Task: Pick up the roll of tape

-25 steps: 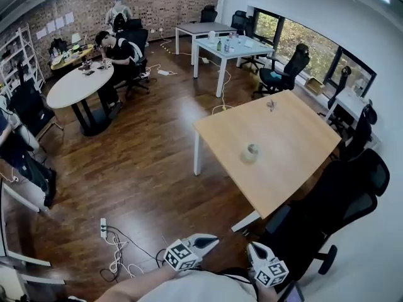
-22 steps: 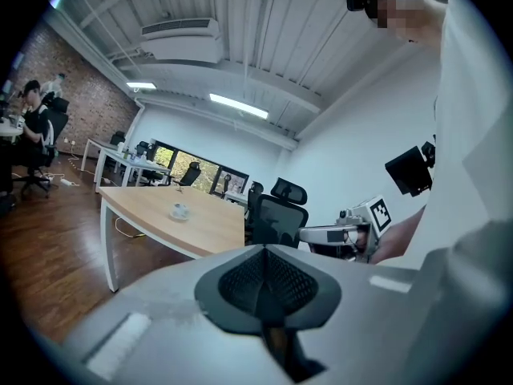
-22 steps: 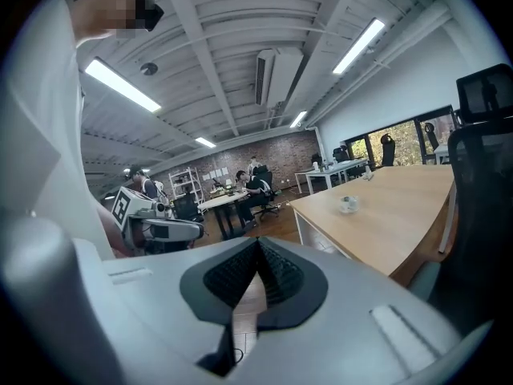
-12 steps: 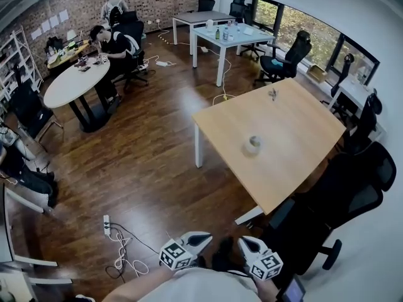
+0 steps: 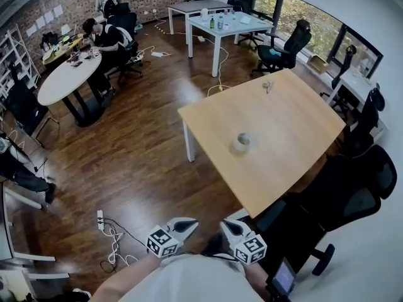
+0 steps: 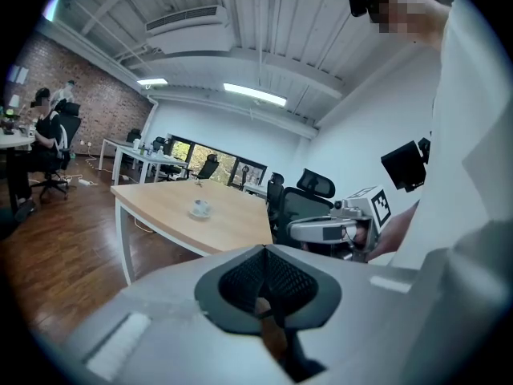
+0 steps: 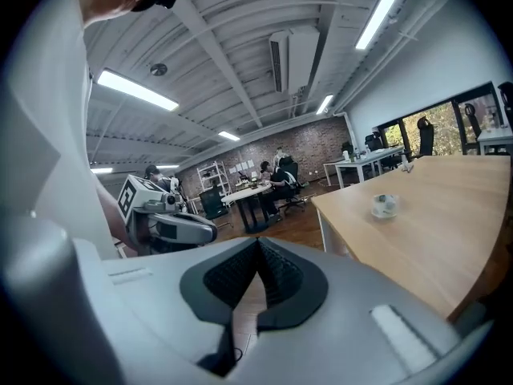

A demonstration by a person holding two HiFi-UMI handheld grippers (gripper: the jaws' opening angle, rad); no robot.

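Tape roll (image 5: 242,142) is sitting near the middle of the wooden worktop (image 5: 289,121).
Left gripper (image 5: 187,221) and right gripper (image 5: 227,224) are hovering well apart from it, both with jaws pressed together, gripping nothing.

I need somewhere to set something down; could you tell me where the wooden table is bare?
Nearly all the wooden table is bare: the broad stretch between the roll of tape and the black chair, and the near corner. Only a small object lies near the far corner.
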